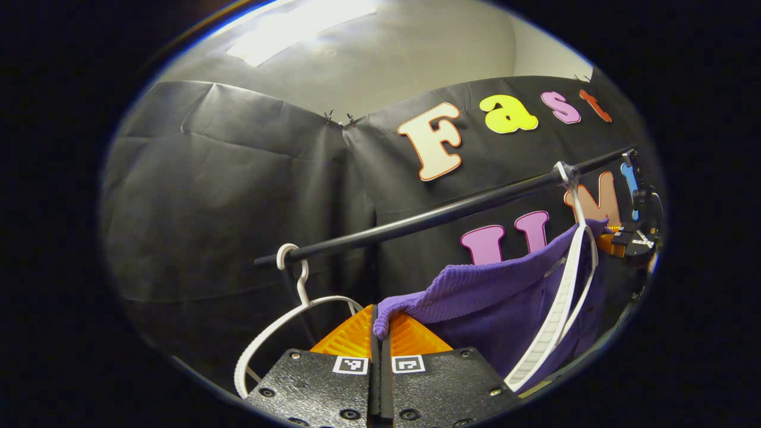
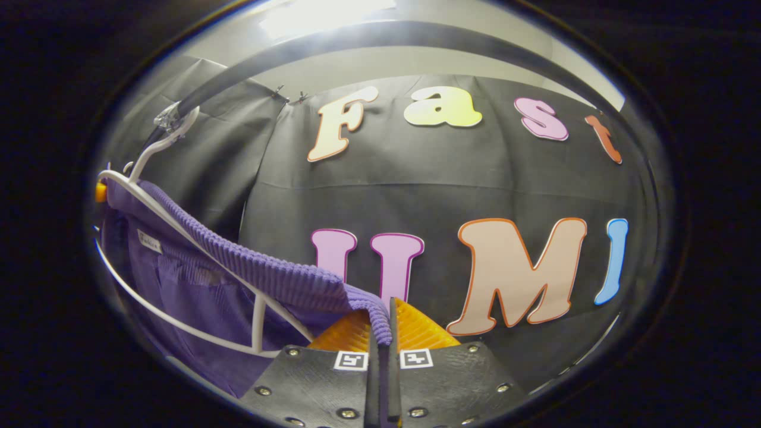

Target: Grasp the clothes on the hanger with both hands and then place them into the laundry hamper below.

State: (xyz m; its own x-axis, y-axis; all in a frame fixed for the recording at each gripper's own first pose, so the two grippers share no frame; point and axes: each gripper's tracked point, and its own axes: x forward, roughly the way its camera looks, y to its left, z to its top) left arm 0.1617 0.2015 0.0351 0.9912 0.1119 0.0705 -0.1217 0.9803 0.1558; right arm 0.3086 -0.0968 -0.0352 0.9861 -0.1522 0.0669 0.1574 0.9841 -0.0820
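A purple knitted garment (image 1: 499, 297) hangs on a white hanger (image 1: 562, 297) from a black rail (image 1: 440, 214). My left gripper (image 1: 380, 327) is shut on one ribbed edge of the garment, which sticks up between its fingers. In the right gripper view the same purple garment (image 2: 196, 279) drapes over the white hanger (image 2: 178, 232), and my right gripper (image 2: 386, 324) is shut on the garment's other ribbed edge. The right gripper (image 1: 630, 241) appears far off at the garment's other side in the left gripper view.
A second white hanger (image 1: 285, 324), bare, hangs near the rail's left end. The black rail (image 2: 368, 35) arches overhead in the right gripper view. Black cloth walls stand close behind.
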